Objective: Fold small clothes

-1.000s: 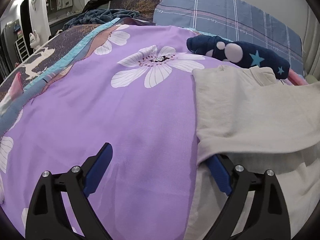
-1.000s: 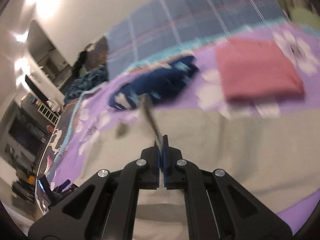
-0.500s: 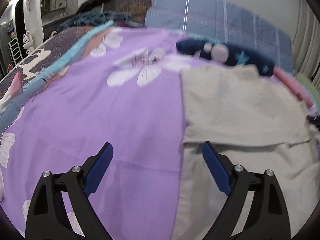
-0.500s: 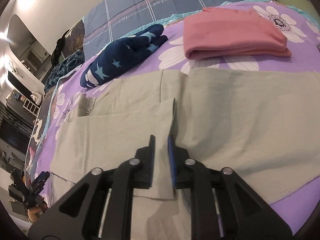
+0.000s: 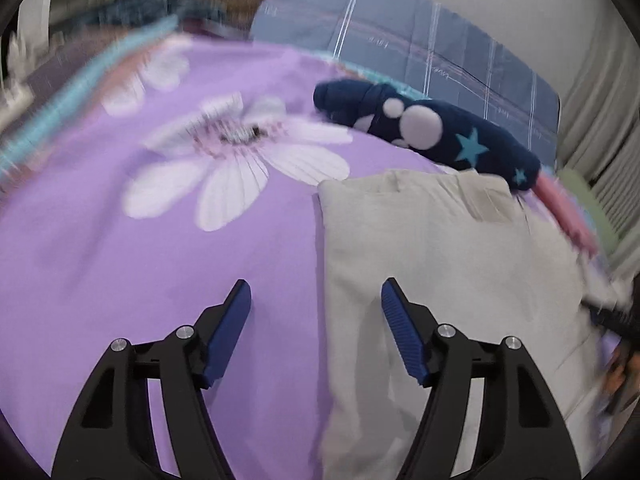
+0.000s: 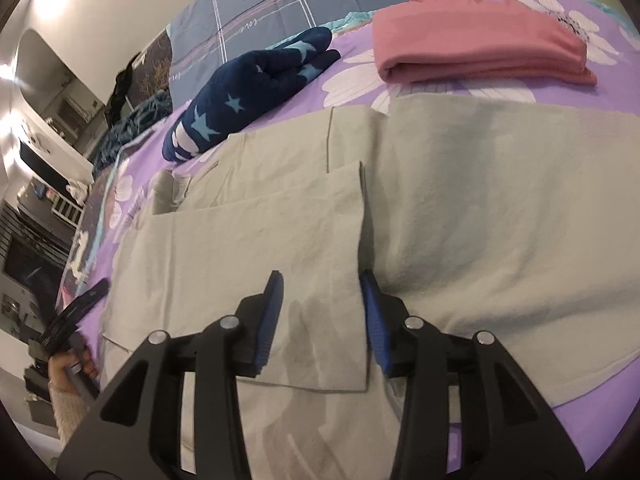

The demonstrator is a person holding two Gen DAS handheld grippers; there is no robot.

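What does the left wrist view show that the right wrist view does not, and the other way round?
Only the left wrist view shows the left gripper close up, fingers apart over the left edge of the beige garment, and the big white flower on the purple sheet. Only the right wrist view shows the right gripper, open over a folded flap, and the whole folded pink garment. Both show the beige garment, the navy star-print garment, the purple sheet and the blue plaid bedding.
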